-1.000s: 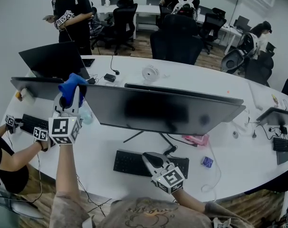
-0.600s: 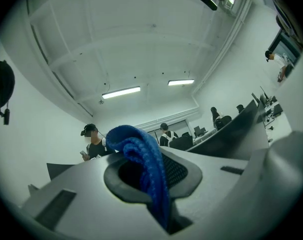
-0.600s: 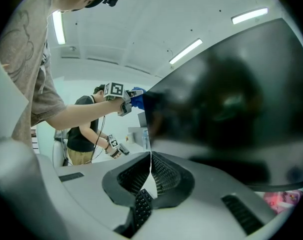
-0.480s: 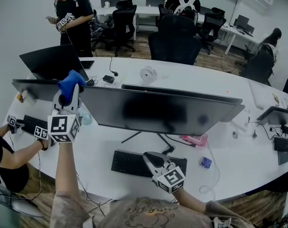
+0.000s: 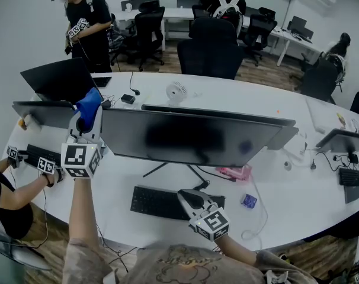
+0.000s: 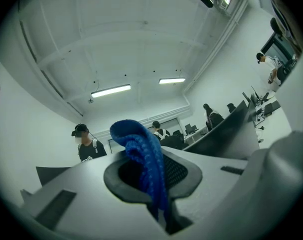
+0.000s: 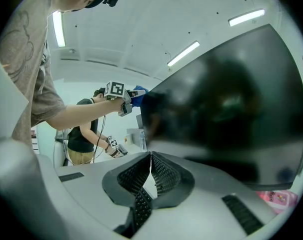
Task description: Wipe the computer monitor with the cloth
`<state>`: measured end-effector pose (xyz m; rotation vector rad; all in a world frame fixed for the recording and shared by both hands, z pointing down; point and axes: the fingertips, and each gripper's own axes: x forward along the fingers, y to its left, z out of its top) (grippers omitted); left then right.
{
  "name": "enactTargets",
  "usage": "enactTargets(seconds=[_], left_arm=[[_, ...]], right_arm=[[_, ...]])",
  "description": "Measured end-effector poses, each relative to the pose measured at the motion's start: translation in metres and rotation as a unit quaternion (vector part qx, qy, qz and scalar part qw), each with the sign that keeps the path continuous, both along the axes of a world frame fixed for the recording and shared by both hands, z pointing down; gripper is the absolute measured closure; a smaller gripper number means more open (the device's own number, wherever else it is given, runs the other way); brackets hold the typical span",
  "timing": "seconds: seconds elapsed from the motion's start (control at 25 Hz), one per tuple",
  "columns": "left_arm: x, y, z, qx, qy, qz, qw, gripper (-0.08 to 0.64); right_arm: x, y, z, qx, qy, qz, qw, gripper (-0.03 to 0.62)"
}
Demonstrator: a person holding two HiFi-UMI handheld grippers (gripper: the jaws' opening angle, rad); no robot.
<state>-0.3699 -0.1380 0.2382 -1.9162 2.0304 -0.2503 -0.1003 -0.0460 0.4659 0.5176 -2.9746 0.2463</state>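
Barely anything has shifted since a second ago; your right hand-held gripper (image 5: 188,198) idles in front of the monitor (image 5: 191,138), jaws pressed together on nothing; your left hand-held gripper (image 5: 86,123) stays pinched on the blue cloth (image 5: 89,104), just beside the monitor's left edge; bring the cloth flat onto the screen, press lightly, and sweep across in overlapping rows.

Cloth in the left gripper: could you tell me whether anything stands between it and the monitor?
Nothing visible does. The blue cloth, clamped in the left gripper, is right at the upper left edge of the monitor.
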Motion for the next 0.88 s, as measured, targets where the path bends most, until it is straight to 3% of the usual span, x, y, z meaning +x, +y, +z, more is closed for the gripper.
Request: enactTargets(seconds=[0.88], left_arm=[[0.166, -0.038, 0.004, -0.003, 0.013, 0.079, 0.9968, 0.514]], right_arm=[[0.119, -0.022, 0.003, 0.006, 0.002, 0.018, 1.0, 0.571]])
